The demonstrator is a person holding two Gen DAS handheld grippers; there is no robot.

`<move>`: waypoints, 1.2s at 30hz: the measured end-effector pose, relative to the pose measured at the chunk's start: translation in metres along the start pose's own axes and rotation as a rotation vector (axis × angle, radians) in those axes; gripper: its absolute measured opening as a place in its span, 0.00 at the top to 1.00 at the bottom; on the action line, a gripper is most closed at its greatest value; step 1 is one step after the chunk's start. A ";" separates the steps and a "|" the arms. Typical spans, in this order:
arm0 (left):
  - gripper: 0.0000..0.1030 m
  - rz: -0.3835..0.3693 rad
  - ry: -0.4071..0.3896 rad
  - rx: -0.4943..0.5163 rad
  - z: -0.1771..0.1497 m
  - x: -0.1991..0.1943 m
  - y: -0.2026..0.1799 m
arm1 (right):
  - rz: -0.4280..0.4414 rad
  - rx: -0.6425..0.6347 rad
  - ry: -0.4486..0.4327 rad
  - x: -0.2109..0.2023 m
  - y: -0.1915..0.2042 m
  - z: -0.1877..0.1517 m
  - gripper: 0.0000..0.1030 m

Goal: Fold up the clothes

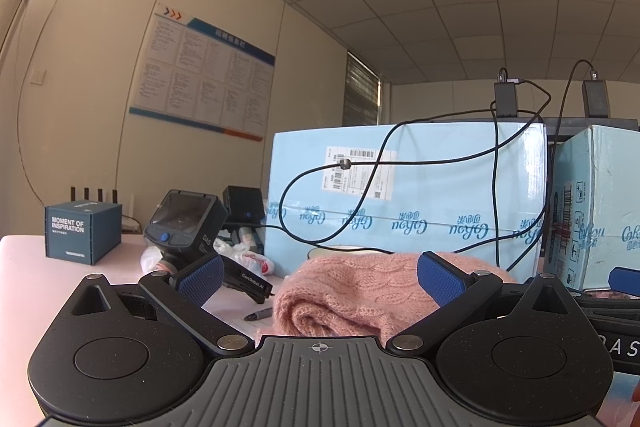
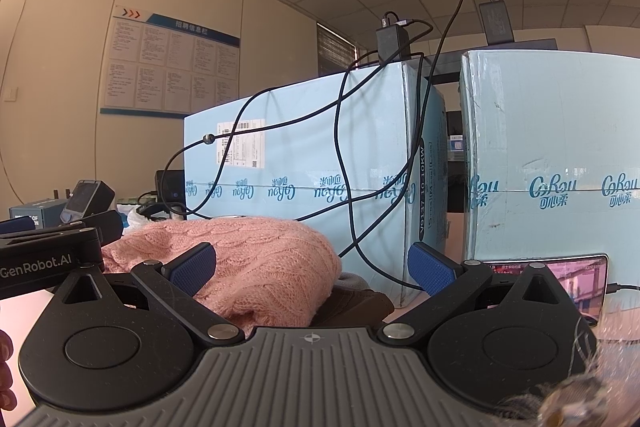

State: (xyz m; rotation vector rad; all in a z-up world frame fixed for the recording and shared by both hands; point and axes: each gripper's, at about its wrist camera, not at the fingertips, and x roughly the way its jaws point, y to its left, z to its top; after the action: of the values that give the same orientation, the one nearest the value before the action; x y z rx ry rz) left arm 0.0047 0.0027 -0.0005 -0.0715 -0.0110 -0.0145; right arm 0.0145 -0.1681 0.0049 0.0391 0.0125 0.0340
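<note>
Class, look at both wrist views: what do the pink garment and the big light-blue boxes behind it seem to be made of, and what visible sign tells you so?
Pink garment: knitted yarn, probably wool or acrylic; cable ribs and a fuzzy, matte surface show. Light-blue boxes: printed cardboard, likely; flat panels, a taped seam, a shipping label, slight sheen.

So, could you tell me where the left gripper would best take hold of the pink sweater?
Probably at the rolled fold edge of the pink sweater, approached level and straight ahead. That thick edge already sits between the left gripper's open fingers, nearest the camera, so closing there should pinch several layers.
</note>
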 end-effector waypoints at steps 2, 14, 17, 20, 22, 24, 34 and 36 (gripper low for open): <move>0.00 0.002 0.004 0.000 -0.001 0.000 -0.001 | 0.000 -0.002 -0.003 -0.001 0.000 0.000 0.00; 0.00 0.027 0.004 0.006 -0.001 -0.002 -0.007 | -0.047 -0.026 -0.037 -0.005 0.003 0.001 0.00; 0.00 0.022 0.001 0.004 -0.001 -0.003 -0.007 | -0.067 -0.038 -0.054 -0.008 0.004 0.001 0.00; 0.00 0.016 0.000 0.003 -0.001 -0.002 -0.006 | -0.087 -0.057 -0.080 -0.013 0.007 0.000 0.00; 0.00 0.015 0.000 0.005 -0.001 -0.002 -0.007 | -0.106 -0.070 -0.091 -0.015 0.009 0.000 0.00; 0.00 0.016 0.002 0.009 -0.001 -0.002 -0.008 | -0.119 -0.078 -0.094 -0.015 0.010 0.000 0.00; 0.00 -0.023 0.015 0.024 -0.002 -0.002 -0.013 | -0.224 -0.085 -0.112 -0.023 0.011 -0.001 0.00; 0.00 -0.025 0.007 0.021 -0.002 -0.004 -0.013 | -0.264 -0.073 -0.116 -0.026 0.009 0.000 0.00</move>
State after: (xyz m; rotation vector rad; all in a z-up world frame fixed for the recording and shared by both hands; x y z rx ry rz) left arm 0.0009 -0.0107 -0.0012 -0.0507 -0.0049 -0.0400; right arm -0.0119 -0.1604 0.0055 -0.0336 -0.0999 -0.2315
